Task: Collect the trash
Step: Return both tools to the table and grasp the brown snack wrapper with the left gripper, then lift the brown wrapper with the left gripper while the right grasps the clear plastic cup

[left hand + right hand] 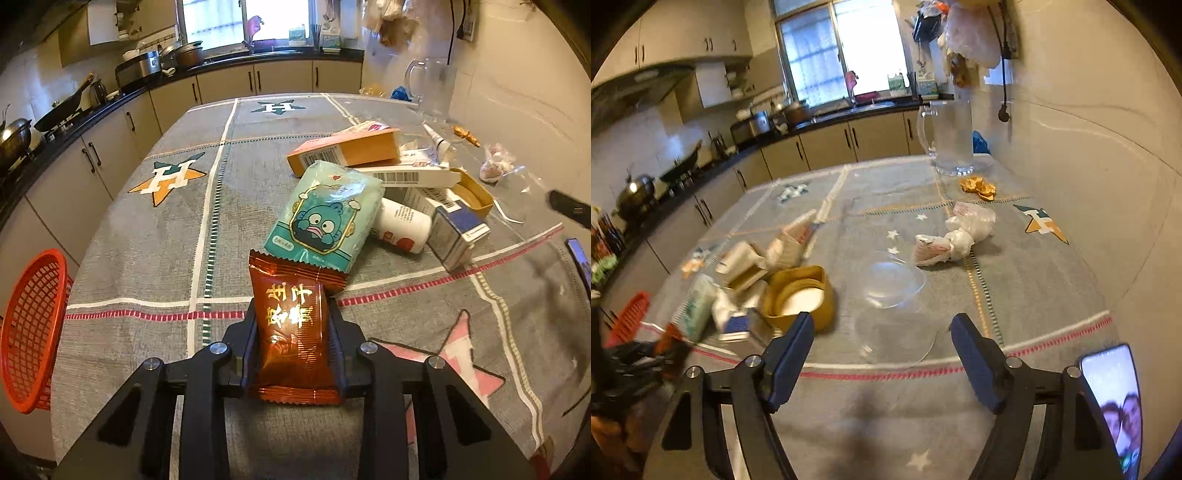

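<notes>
My left gripper (293, 308) is shut on a red-brown snack packet (291, 325) with gold characters, held just above the grey tablecloth (147, 266). Just beyond it lies a teal tissue pack (327, 214) with a cartoon face, then a pile of trash: an orange carton (347, 149), white barcode boxes (406, 173), a white bottle (400, 225) and a small blue-white box (458, 232). A red mesh basket (31, 328) sits at the table's left edge. My right gripper (882, 323) is open and empty above a clear plastic lid (894, 306). Crumpled white wrappers (953, 236) lie beyond it.
A glass mug (951, 140) stands at the far right of the table near the wall, with orange scraps (979, 186) in front. A phone (1115, 406) lies at the near right edge. A yellow tub (801, 295) lies left of my right gripper. Kitchen counters run along the left.
</notes>
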A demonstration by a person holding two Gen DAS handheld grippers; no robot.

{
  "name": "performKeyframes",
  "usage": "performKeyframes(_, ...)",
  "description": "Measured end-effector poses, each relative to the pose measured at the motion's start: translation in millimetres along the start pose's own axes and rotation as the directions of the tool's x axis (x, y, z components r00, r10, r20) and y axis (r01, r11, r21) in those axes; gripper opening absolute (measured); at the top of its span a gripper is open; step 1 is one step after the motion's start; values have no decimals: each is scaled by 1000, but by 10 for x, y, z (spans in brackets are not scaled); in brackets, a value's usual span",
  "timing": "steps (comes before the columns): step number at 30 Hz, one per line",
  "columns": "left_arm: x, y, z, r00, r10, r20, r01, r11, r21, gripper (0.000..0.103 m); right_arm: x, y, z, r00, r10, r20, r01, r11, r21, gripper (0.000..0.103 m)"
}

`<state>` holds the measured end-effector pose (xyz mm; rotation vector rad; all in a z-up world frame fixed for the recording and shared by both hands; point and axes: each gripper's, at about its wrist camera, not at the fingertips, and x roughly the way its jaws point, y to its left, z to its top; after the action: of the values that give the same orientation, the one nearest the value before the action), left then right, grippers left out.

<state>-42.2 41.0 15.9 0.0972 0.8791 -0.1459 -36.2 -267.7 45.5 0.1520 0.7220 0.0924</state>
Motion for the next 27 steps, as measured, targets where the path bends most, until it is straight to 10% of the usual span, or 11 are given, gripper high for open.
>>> performKeyframes(5,-110,20,0,999,-8,34,8,1000,-12,31,304,-78,73,999,9,-46,-10,1000,-22,80)
performKeyframes(7,-150,25,-10,999,-1,46,1,1000,-15,31,347,-50,56,998,15,-60,-17,999,-28,47)
performKeyframes(10,-183,21,-15,998,8,59,-8,1000,-15,31,325,26,16,998,4,-57,-6,999,-36,40)
performKeyframes(27,-313,112,-69,993,50,102,-48,999,-23,31,-286,489,18,992,110,64,-108,994,-35,39)
